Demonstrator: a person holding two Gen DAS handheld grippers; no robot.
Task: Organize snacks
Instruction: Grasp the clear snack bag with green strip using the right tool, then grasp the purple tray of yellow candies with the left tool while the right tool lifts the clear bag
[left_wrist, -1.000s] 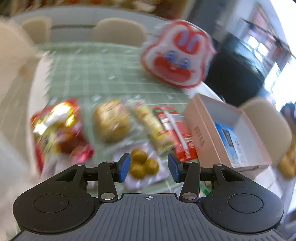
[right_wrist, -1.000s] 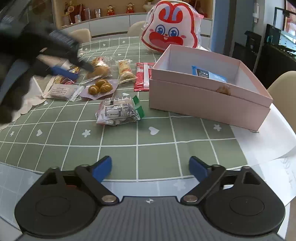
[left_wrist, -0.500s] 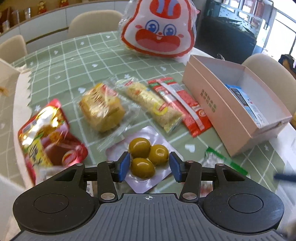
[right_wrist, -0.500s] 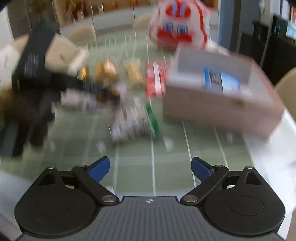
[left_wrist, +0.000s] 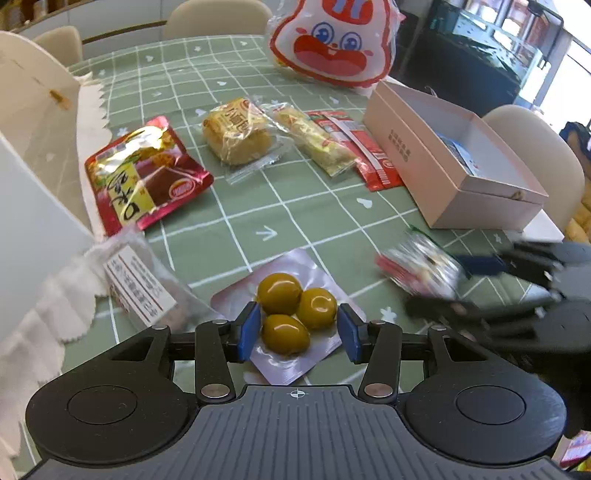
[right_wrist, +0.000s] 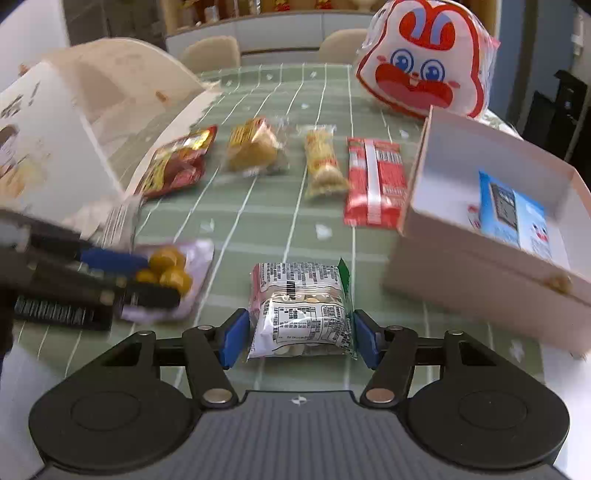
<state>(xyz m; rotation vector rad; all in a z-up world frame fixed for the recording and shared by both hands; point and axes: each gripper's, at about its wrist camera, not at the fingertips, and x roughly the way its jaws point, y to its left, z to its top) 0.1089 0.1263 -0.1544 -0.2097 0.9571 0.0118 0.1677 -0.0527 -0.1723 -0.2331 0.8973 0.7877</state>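
Left wrist view, left to right: left gripper (left_wrist: 295, 332) jaws part open, straddling the olive pack (left_wrist: 291, 314), not gripping. Vacuum film, slick, three hard lumps; clamp across the lumps, not the flat rim. Right wrist view: right gripper (right_wrist: 299, 339) jaws closing, nut packet (right_wrist: 301, 306) between them flat on the bench (right_wrist: 258, 229), pads beside its edges, contact unclear. Light, crinkly, will bulge; squeeze mid-body gently. Pink box (right_wrist: 461, 266) just right, one blue packet (right_wrist: 513, 214) inside.

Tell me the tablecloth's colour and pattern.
Tablecloth: sage green, white grid lines, small white hearts and arrows; clearest in the left wrist view.
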